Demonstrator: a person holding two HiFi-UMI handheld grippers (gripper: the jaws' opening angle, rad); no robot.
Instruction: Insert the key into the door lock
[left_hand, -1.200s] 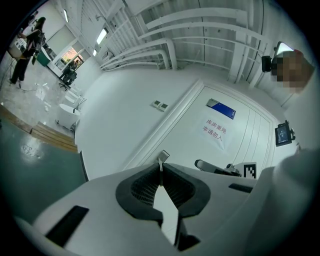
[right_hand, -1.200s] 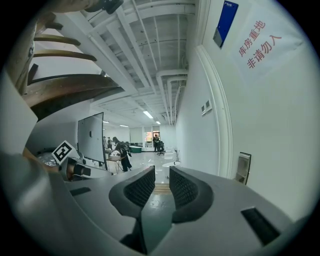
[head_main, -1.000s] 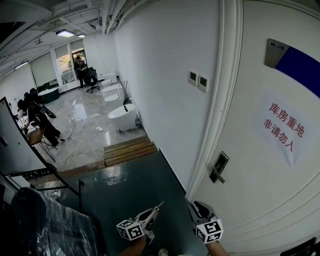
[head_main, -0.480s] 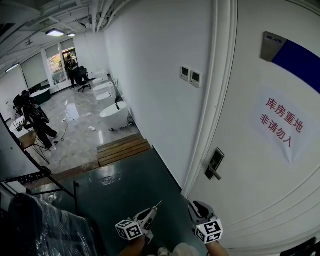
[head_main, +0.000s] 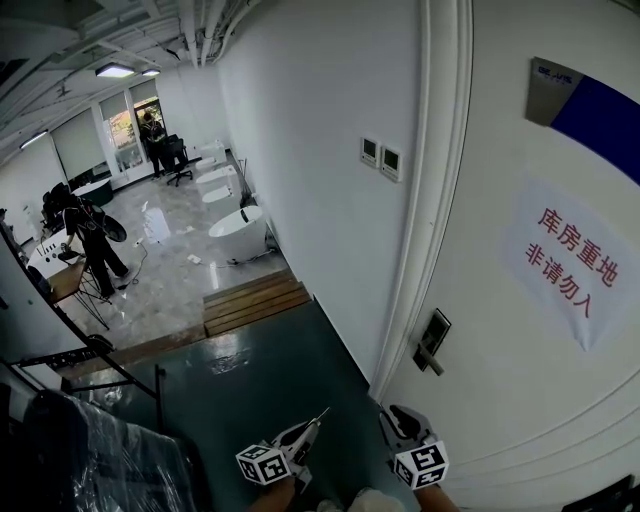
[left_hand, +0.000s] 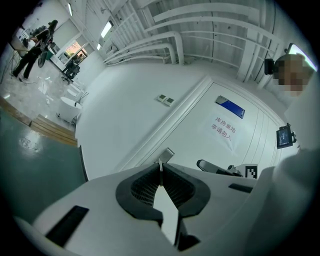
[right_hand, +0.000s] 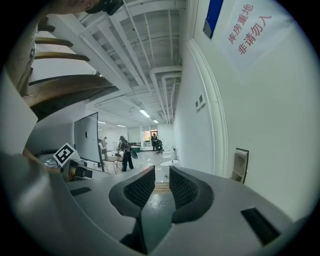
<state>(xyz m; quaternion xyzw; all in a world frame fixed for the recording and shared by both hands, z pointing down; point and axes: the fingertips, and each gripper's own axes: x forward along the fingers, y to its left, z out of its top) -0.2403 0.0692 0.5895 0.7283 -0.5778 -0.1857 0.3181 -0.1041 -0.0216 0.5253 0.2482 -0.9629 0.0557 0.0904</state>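
The white door (head_main: 540, 400) fills the right side of the head view. Its dark lock plate with a lever handle (head_main: 432, 342) sits near the door's left edge. It also shows as a small plate (left_hand: 168, 154) in the left gripper view and as the lock plate (right_hand: 240, 165) in the right gripper view. My left gripper (head_main: 308, 432) is low in the head view, shut on a thin metal key (head_main: 321, 414) whose blade (left_hand: 160, 166) points up towards the lock, well short of it. My right gripper (head_main: 398, 415) hangs beside it below the lock, slightly open and holding nothing.
A paper sign with red print (head_main: 565, 262) and a blue plate (head_main: 590, 112) are on the door. Wall switches (head_main: 380, 156) sit left of the door frame. A wooden step (head_main: 255, 300), bathtubs (head_main: 240, 225), a person (head_main: 95, 235) and a plastic-wrapped object (head_main: 90, 450) lie to the left.
The head view has swayed slightly. Both grippers stay low in front of the door, and the key remains in the left one.
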